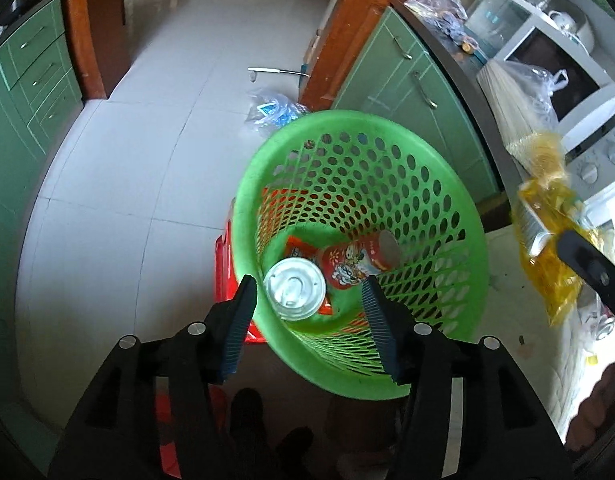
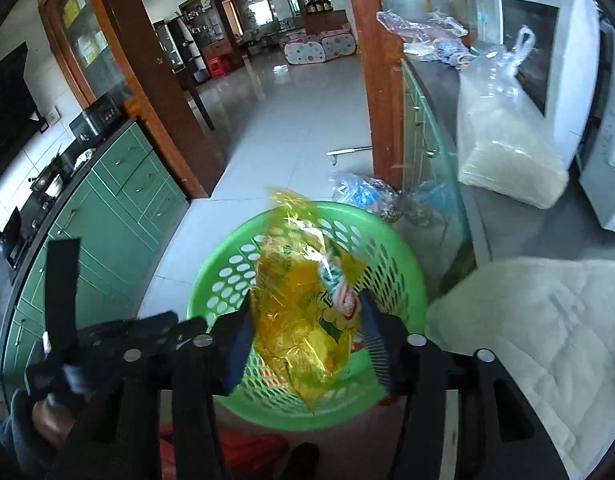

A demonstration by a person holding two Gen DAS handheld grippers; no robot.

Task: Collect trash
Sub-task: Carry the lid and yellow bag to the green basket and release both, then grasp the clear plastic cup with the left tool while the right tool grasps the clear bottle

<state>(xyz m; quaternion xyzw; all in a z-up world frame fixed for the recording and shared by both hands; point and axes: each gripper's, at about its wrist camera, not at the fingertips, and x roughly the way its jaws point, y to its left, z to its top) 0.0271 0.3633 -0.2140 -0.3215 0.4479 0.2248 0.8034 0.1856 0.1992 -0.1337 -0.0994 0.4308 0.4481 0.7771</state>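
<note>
The left tongs [image 1: 309, 308] straddle the near rim of the green basket [image 1: 463, 216]: 1 finger sits outside the wall, the other inside, and they seem to pinch it. That grip likely keeps the basket tilted with its mouth turned toward the person, so trash can be dropped in without chasing it. The basket appears to rest on a red stool [image 1: 223, 256] on the floor, beside the green cabinets [image 1: 403, 80].

Inside lie 3 pieces already: a clear cup lid [image 1: 294, 288], a red cup [image 1: 357, 260] on its side, and an orange wrapper [image 1: 299, 246] under them.

The right tongs [image 2: 307, 340] are pressed onto a yellow bag [image 2: 303, 304], crinkled and see-through, which hangs between the fingers with its top flaring upward. From the right wrist view it sits above the basket's mouth; from the left wrist view the bag [image 1: 547, 236] looks off to the basket's right, over the white table [image 1: 519, 292] edge, so it has not yet reached the opening. Held by its middle, the limp bag should fall clear once released.
</note>
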